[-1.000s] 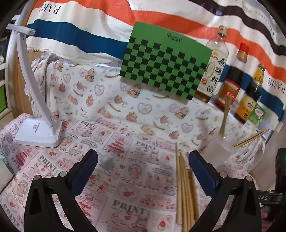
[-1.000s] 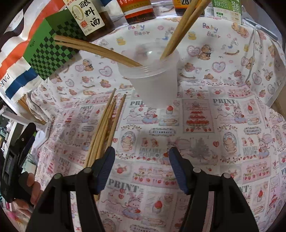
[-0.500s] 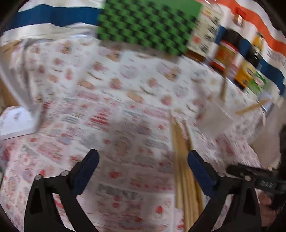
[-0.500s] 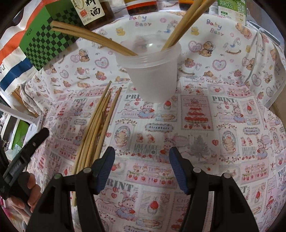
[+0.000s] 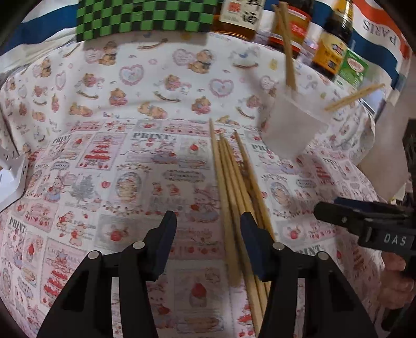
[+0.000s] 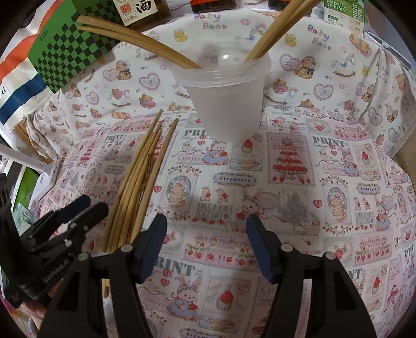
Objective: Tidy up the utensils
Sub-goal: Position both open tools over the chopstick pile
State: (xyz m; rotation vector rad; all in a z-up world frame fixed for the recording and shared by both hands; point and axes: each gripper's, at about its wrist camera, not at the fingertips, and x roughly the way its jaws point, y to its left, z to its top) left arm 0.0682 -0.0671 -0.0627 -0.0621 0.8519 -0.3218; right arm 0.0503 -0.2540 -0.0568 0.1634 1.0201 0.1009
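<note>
Loose chopsticks [image 5: 235,197] lie bundled on the table [image 5: 104,161], just beside the cup [image 6: 223,98], which already holds four, leaning apart. Left claw [image 5: 205,241] is closing over the bundle's near end, one stick between the jaws, nothing pinched yet. Right claw [image 6: 206,243] hangs half-wide, empty, facing the cup, probably waiting.

Checkered green board [image 5: 145,18], sauce bottles [image 5: 332,39] and carton [image 6: 343,13] behind printed tablecloth [image 6: 299,166].

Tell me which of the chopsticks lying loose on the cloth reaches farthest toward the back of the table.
The leftmost chopstick of the bundle, seen from the left wrist camera. Its tip passes its neighbours' tips and ends level with the plastic cup.
</note>
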